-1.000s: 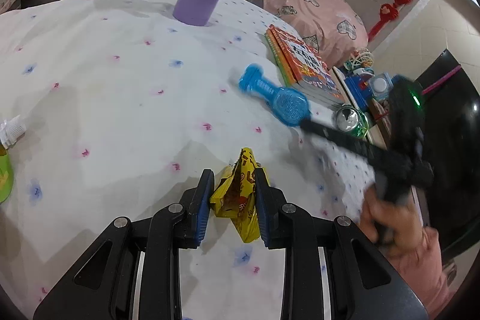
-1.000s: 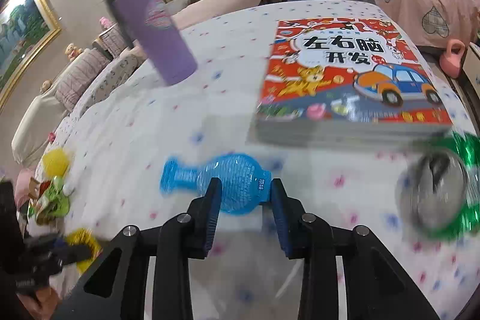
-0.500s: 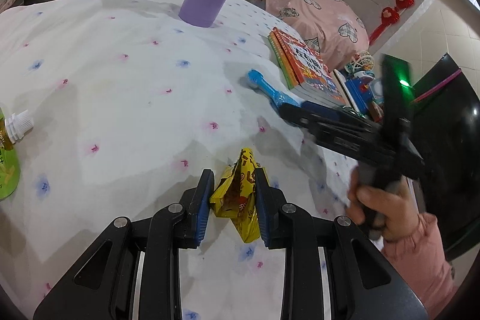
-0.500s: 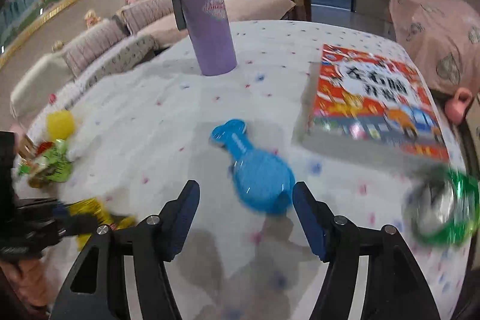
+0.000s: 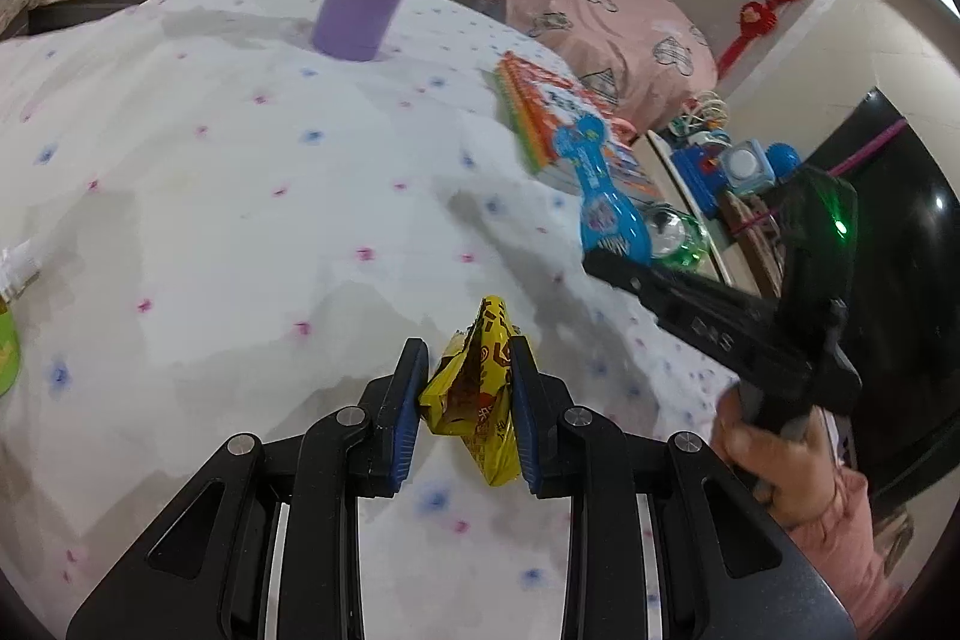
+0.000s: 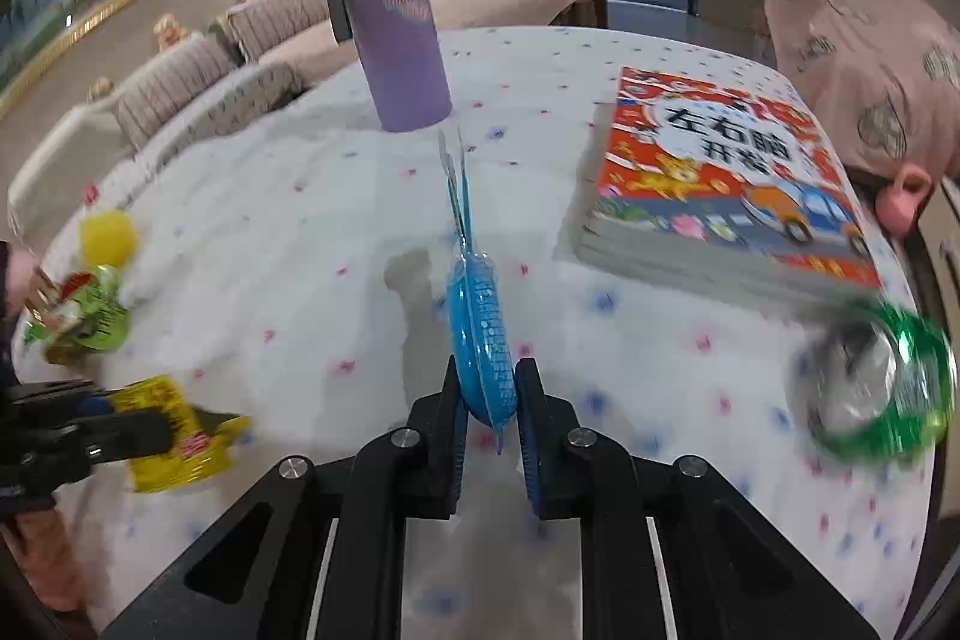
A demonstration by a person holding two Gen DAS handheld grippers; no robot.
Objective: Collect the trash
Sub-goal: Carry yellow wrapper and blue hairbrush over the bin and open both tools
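Observation:
My left gripper (image 5: pixel 468 370) is shut on a crumpled yellow snack wrapper (image 5: pixel 477 397), held just above the white dotted tablecloth (image 5: pixel 240 196). My right gripper (image 6: pixel 487 388) is shut on a flat blue plastic package (image 6: pixel 480 322), lifted edge-on off the cloth; it also shows in the left wrist view (image 5: pixel 606 202). The wrapper also shows in the right wrist view (image 6: pixel 174 433) at lower left. A green foil cup (image 6: pixel 876 388) lies at the right, and a green and yellow pouch (image 6: pixel 90 310) lies at the left edge.
A tall purple tumbler (image 6: pixel 390 34) stands at the back of the table. A stack of red children's books (image 6: pixel 732 184) lies at the right. A pink covered chair (image 5: pixel 606 34) and a toy shelf (image 5: pixel 720 166) stand beyond the table's edge.
My right gripper opened, then shut on the blue package and lifted it edge-on off the cloth. My left gripper stayed shut on the yellow wrapper.

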